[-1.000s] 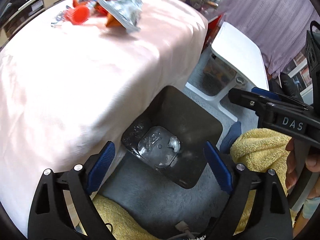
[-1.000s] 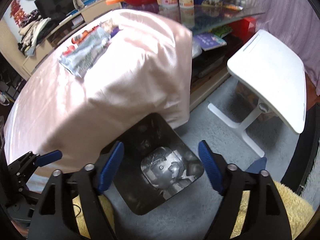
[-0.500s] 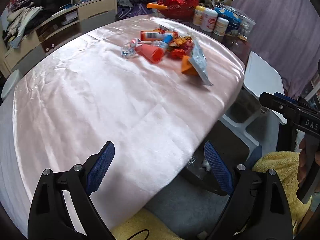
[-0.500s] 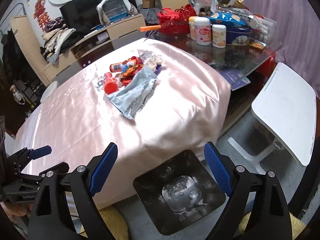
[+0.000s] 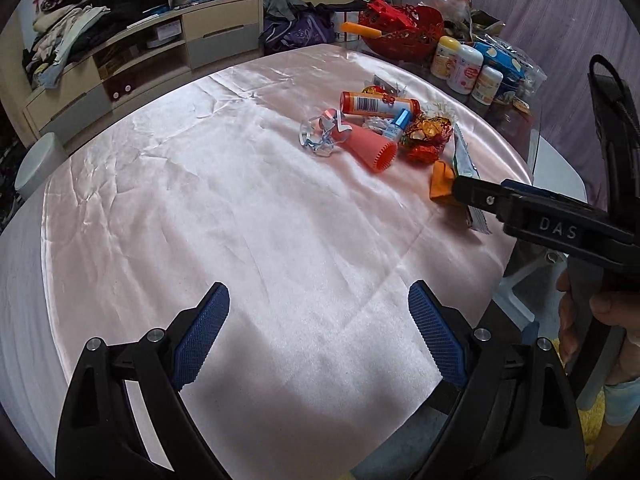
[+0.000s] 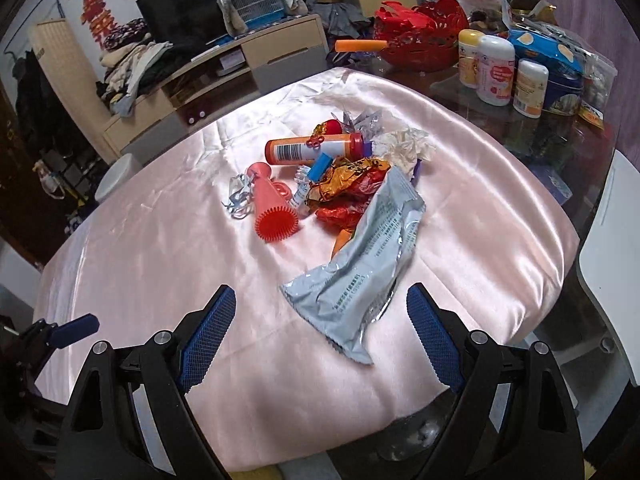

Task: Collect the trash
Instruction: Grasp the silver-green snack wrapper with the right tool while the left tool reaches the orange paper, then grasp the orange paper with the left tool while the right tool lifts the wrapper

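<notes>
Both views had swung up from the dark bin on the floor to the pink satin-covered worktop (image 6: 500,208). Just ahead of the right tongs (image 6: 320,332) lay a crumpled pale-blue foil snack wrapper (image 6: 360,272), at the near edge of a heap with a coral ribbed plastic cone (image 6: 272,208) and an orange-capped tube (image 6: 312,148). The wrapper looked light, limp and slippery; its free near corner seemed best to pinch. Both the right and the left tongs (image 5: 318,336) stood spread wide, holding nothing.
</notes>
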